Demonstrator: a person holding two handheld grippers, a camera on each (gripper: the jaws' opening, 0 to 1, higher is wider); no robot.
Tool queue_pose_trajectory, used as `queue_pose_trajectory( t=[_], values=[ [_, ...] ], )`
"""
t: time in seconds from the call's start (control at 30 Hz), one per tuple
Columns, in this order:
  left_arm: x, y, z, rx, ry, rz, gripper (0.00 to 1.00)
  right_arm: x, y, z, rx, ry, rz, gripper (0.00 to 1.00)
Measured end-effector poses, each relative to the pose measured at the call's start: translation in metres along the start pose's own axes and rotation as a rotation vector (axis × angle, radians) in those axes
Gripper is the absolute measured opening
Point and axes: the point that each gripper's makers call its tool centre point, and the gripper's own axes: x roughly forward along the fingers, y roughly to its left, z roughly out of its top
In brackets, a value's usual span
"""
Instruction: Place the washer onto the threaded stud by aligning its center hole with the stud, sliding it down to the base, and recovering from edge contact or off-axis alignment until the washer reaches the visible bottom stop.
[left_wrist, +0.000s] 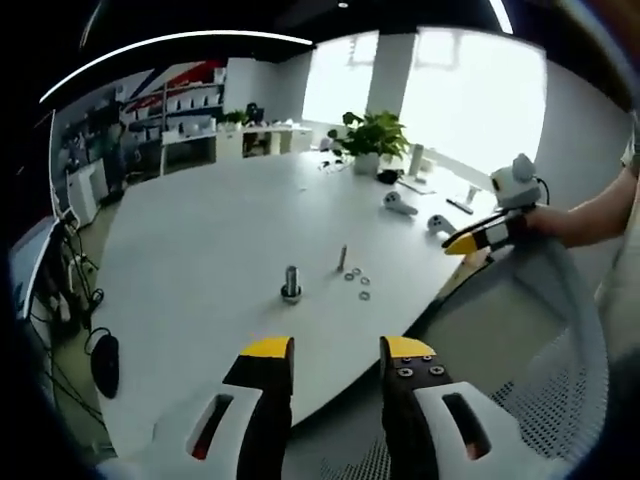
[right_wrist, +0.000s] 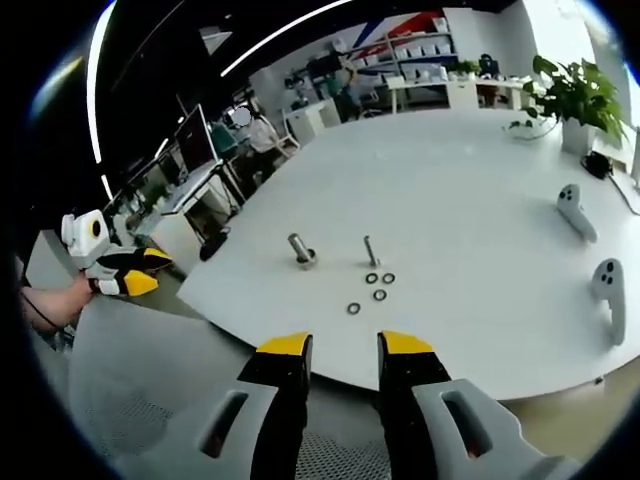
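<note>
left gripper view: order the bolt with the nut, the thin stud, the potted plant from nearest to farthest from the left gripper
1. Bolt with the nut: standing on the white table, just ahead of the left gripper, slightly left.
2. Thin stud: upright a little beyond and to the right, with the loose washers at its foot.
3. Potted plant: far side of the table, by the windows.

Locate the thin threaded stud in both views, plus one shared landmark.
Left gripper view: thin threaded stud stands right of centre on the white table, washers just right of its base.
Right gripper view: stud stands near centre, washers below its base.
Shared landmark: the thicker bolt, left of the stud in both.
</note>
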Motion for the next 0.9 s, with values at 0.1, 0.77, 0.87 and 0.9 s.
queue_pose_trajectory(
  t=[0.1,0.77,0.87,0.9],
  values=[
    [0.001,0.004,0.0,-0.002,0.0,0.002,0.31,0.002,-0.002,-0.003,-0.003,0.024,-0.007,0.28],
    [-0.005,-0.015,0.011,0.015,-0.087,-0.07,0.3,0.002,-0.001,-0.008,0.003,0.046,0.001,0.27],
    [-0.004,-0.016,0.01,0.017,-0.079,-0.071,0.29,0.001,-0.002,-0.01,0.004,0.053,-0.001,0.28],
    [-0.004,-0.014,0.01,0.023,-0.08,-0.06,0.29,0.001,-0.002,-0.01,0.006,0.051,-0.001,0.28]
  ],
)
